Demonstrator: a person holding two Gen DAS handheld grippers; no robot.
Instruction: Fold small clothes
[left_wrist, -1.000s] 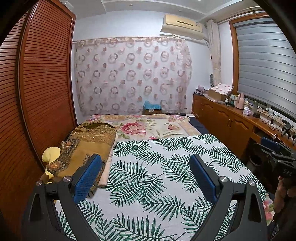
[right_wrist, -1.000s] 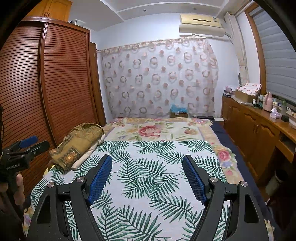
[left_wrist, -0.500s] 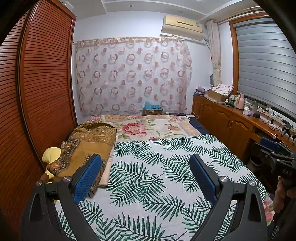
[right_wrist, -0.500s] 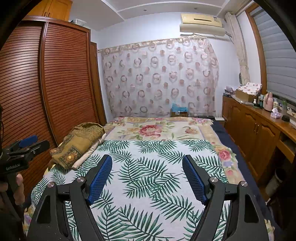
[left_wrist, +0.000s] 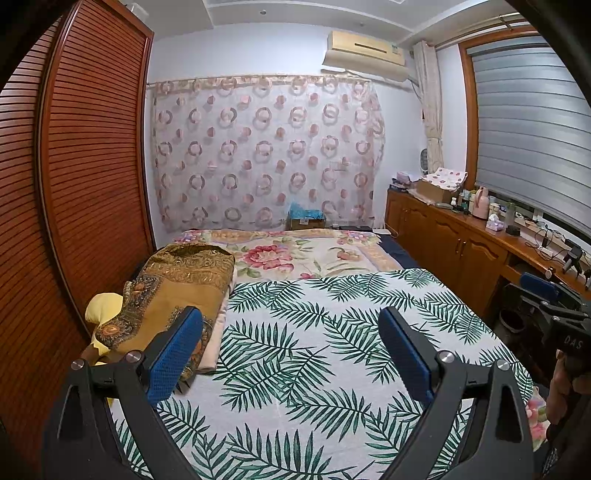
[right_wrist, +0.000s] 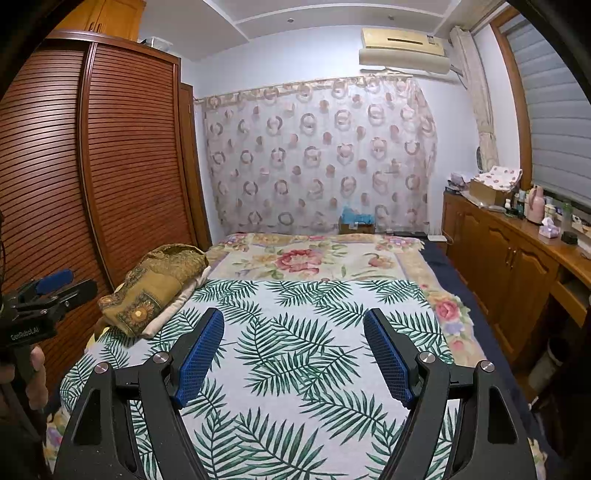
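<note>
My left gripper (left_wrist: 291, 332) is open and empty, held above the near part of a bed covered by a white sheet with green palm leaves (left_wrist: 314, 350). My right gripper (right_wrist: 293, 332) is open and empty over the same sheet (right_wrist: 295, 350). A folded brown-gold patterned cloth (left_wrist: 177, 288) lies on a pale folded cloth at the bed's left edge, ahead and left of both grippers (right_wrist: 159, 284). The right gripper shows at the right edge of the left wrist view (left_wrist: 554, 306); the left gripper shows at the left edge of the right wrist view (right_wrist: 48, 291).
A floral blanket (left_wrist: 295, 254) covers the far half of the bed. A slatted wooden wardrobe (left_wrist: 85, 184) stands along the left. A wooden cabinet (left_wrist: 454, 243) with bottles and boxes runs along the right under a shuttered window. A yellow pillow (left_wrist: 103, 306) lies by the brown cloth.
</note>
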